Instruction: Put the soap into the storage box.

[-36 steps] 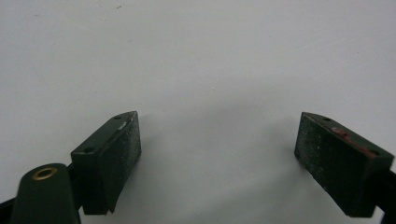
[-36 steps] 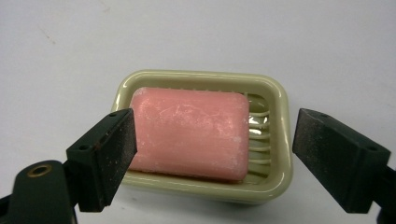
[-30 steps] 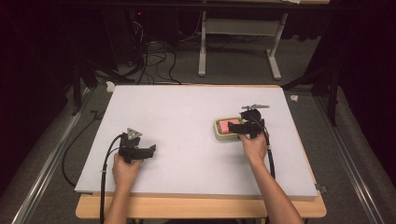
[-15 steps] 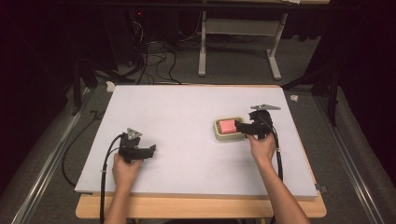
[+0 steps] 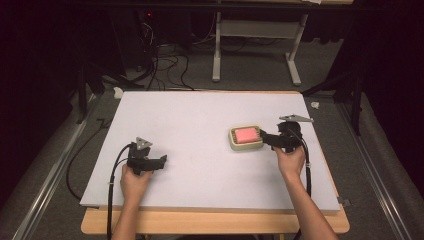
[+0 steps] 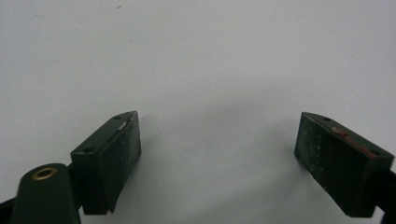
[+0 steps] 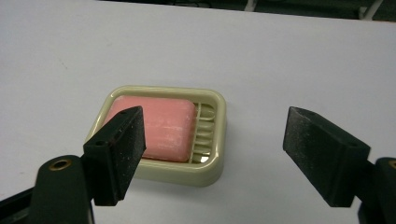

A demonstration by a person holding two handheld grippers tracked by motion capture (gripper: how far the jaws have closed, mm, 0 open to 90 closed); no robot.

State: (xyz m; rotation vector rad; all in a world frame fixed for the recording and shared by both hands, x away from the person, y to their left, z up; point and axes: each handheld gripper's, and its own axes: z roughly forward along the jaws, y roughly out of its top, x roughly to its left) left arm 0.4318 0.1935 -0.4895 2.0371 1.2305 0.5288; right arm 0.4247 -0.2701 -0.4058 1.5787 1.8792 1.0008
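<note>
The pink soap bar (image 7: pixel 156 128) lies in the cream soap dish (image 7: pixel 212 140), pushed toward one end so that the dish's ribbed floor shows bare at the other; the dish stands on the white tabletop (image 5: pixel 200 130), right of its middle in the high view. The right tongs (image 7: pixel 212 154) sit just beside the dish on its right in the high view, low over the surface and pointing at it. Their jaws have just been closing, yet they stand apart with nothing between them, and in the right gripper view the dish lies beyond the tips. The left tongs (image 6: pixel 217 154) rest well apart near the front left of the tabletop, jaws wide open over bare surface, with no part in the work as far as can be judged. The step in hand looks like the end of setting the soap in its dish, or else a fresh approach to it; which of the two cannot be told. If a grasp comes next, the jaws must go forward to straddle the dish or the bar before closing
</note>
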